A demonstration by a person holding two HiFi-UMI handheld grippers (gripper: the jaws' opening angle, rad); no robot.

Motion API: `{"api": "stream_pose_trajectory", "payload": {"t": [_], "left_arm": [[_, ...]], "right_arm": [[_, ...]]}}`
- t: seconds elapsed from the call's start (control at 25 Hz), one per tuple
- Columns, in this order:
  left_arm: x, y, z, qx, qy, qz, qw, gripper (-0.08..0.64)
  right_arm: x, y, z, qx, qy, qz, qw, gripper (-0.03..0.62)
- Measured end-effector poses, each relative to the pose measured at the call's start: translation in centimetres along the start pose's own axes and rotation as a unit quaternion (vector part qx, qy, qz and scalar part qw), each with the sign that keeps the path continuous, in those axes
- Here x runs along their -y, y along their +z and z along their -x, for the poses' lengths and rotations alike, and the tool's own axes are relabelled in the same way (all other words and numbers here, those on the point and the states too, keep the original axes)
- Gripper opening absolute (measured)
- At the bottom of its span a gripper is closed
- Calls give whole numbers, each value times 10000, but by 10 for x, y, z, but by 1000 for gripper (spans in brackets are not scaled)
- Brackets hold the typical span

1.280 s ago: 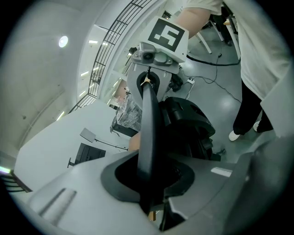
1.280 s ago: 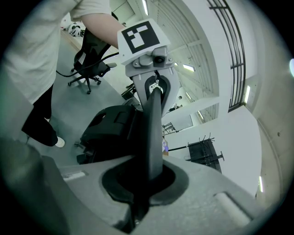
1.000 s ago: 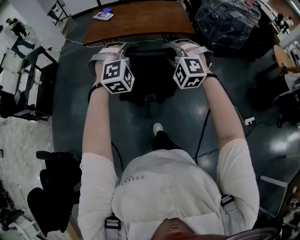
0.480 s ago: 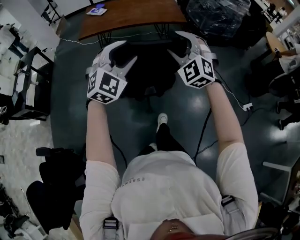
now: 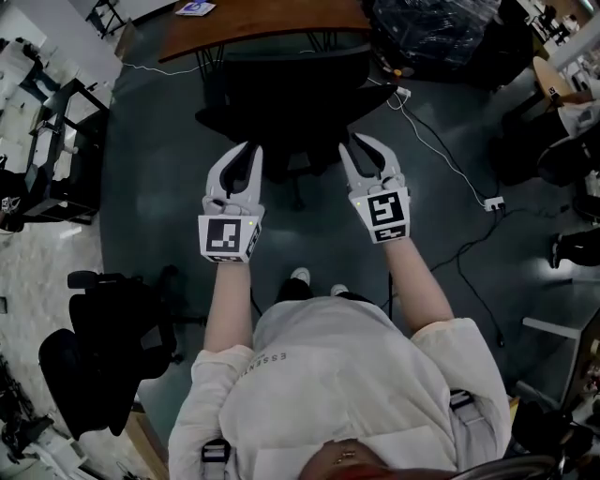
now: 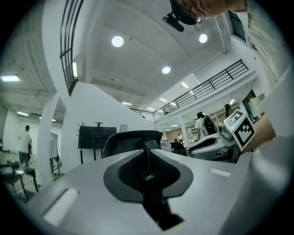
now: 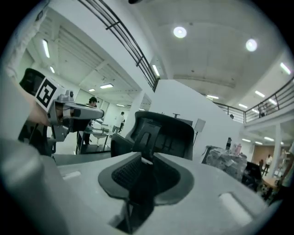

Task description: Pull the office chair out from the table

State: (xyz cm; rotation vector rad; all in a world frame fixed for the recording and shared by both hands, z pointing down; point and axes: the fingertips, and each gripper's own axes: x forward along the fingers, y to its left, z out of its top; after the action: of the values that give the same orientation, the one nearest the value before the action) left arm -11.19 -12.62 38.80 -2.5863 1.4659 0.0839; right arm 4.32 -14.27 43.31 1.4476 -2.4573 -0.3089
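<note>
The black office chair [image 5: 286, 94] stands out on the dark floor, in front of the brown table [image 5: 272, 21]. Both grippers hover on my side of it and touch nothing. My left gripper [image 5: 246, 152] points at the chair's left side, and its jaws are closing with only a narrow gap and nothing between them. My right gripper [image 5: 364, 145] points at the right side, its jaws also closing on nothing. The left gripper view looks past the left gripper [image 6: 148, 153] at the chair back [image 6: 131, 137]. The right gripper view shows the right gripper [image 7: 146, 149] and the chair back [image 7: 170, 133].
A plastic-wrapped bundle [image 5: 441, 28] sits beside the table at the top right. A white cable [image 5: 441, 155] runs across the floor to a power strip [image 5: 494, 202]. A second black chair [image 5: 103, 347] stands at the lower left, and a black rack [image 5: 47, 150] at the left.
Both grippers have let go of the chair's sides, rolled and drawn back toward me. Their jaws opened wide, then narrowed. The chair now stands further from the table.
</note>
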Motion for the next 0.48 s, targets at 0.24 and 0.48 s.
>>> {"api": "stream_pose_trajectory", "payload": {"t": [0.24, 0.48], "left_arm": [[92, -26, 33, -193, 160, 581, 9980, 23], [162, -36, 67, -465, 573, 697, 9948, 17]], "right_arm": [[-31, -47, 65, -283, 581, -379, 9972, 3], [-63, -50, 130, -95, 1149, -376, 9926, -6]]}}
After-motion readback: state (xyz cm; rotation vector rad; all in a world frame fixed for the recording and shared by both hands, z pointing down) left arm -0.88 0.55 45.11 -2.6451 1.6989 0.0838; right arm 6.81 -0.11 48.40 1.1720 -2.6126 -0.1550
